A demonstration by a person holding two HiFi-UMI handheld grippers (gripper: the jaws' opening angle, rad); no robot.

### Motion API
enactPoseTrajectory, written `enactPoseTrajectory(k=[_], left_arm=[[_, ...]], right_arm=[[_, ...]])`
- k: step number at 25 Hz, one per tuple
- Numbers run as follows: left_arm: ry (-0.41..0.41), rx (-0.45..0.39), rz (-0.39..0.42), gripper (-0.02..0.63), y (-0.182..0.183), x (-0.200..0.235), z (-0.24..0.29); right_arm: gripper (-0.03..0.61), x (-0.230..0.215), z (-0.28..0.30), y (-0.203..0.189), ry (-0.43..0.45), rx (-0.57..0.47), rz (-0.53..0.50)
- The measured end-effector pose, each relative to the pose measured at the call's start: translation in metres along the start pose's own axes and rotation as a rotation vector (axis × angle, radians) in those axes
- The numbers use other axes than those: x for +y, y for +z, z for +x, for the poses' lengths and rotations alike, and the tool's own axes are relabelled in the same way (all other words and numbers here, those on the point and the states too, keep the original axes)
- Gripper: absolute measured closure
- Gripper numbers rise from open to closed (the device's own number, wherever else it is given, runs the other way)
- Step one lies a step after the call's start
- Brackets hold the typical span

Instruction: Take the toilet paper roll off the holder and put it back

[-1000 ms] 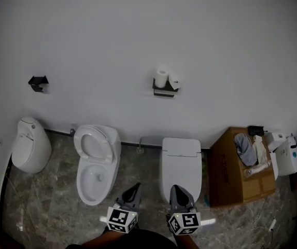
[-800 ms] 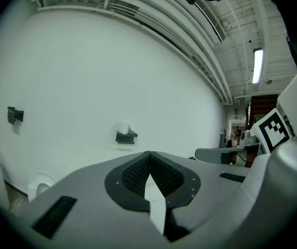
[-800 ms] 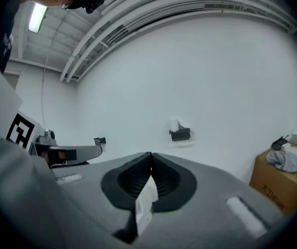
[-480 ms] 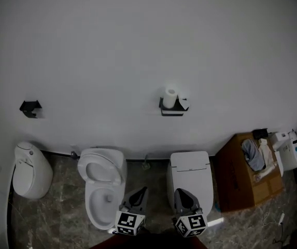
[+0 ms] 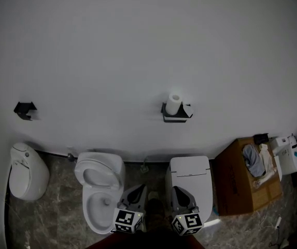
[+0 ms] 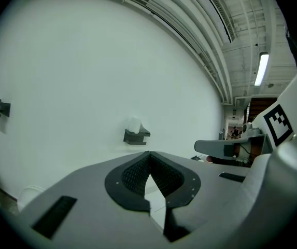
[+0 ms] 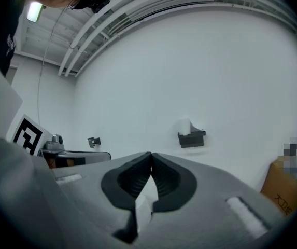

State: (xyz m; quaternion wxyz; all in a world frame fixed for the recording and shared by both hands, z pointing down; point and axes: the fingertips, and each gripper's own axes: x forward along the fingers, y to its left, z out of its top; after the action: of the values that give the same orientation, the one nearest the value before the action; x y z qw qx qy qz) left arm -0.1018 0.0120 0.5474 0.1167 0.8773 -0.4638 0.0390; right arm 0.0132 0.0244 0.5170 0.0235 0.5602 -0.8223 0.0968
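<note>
A white toilet paper roll (image 5: 175, 104) stands upright on a black wall holder (image 5: 175, 116) on the white wall; a second white piece sits at the holder's right end. The roll (image 6: 133, 125) on its holder (image 6: 136, 136) shows far ahead in the left gripper view, and the roll (image 7: 184, 125) on its holder (image 7: 192, 138) in the right gripper view too. My left gripper (image 5: 138, 193) and right gripper (image 5: 178, 192) hang low near my body, far from the holder. Both are shut with nothing between the jaws, as seen on the left gripper (image 6: 149, 153) and the right gripper (image 7: 151, 154).
Below the holder stands a closed white toilet (image 5: 189, 178), with an open-lid toilet (image 5: 99, 188) to its left and a white urinal (image 5: 26, 170) further left. A second black holder (image 5: 24, 109) is on the wall at left. A cardboard box (image 5: 244, 178) with clutter sits at right.
The view has tilted up and shifted: the holder, toilets and box slid down in the head view. Both grippers stay low and shut.
</note>
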Motion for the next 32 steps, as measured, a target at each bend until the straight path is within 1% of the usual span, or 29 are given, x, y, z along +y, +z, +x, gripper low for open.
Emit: enactPoseTrajectory(k=[5, 10, 15, 16, 17, 19, 23, 25, 29, 32], left_arm=[[0.005, -0.022, 0.019, 0.597, 0.018, 0.023, 0.045], [0.003, -0.022, 0.018, 0.597, 0.037, 0.048, 0.109], [0.009, -0.024, 0.001, 0.597, 0.049, 0.065, 0.176], [0.012, -0.026, 0.001, 0.597, 0.053, 0.069, 0.188], [0.014, -0.027, 0.003, 0.597, 0.055, 0.072, 0.2], [0.012, -0.024, 0.002, 0.597, 0.058, 0.077, 0.222], [0.017, -0.016, -0.011, 0.597, 0.063, 0.09, 0.261], [0.022, -0.016, -0.015, 0.597, 0.065, 0.096, 0.275], [0.035, -0.011, -0.024, 0.597, 0.067, 0.107, 0.295], [0.055, 0.005, -0.039, 0.597, 0.064, 0.118, 0.304]], right_arm=[[0.578, -0.036, 0.052, 0.014, 0.0, -0.031, -0.006], [0.578, -0.079, 0.116, 0.034, 0.011, -0.054, 0.004], [0.576, -0.125, 0.177, 0.062, 0.015, -0.067, -0.027], [0.511, -0.132, 0.19, 0.067, 0.018, -0.07, -0.027], [0.474, -0.14, 0.201, 0.071, 0.018, -0.073, -0.029], [0.432, -0.156, 0.223, 0.077, 0.004, -0.079, -0.035], [0.276, -0.184, 0.272, 0.086, -0.012, -0.073, -0.008], [0.226, -0.193, 0.295, 0.092, -0.007, -0.063, -0.025], [0.175, -0.2, 0.334, 0.097, 0.006, -0.05, -0.04], [0.172, -0.204, 0.359, 0.099, 0.0, -0.038, -0.083]])
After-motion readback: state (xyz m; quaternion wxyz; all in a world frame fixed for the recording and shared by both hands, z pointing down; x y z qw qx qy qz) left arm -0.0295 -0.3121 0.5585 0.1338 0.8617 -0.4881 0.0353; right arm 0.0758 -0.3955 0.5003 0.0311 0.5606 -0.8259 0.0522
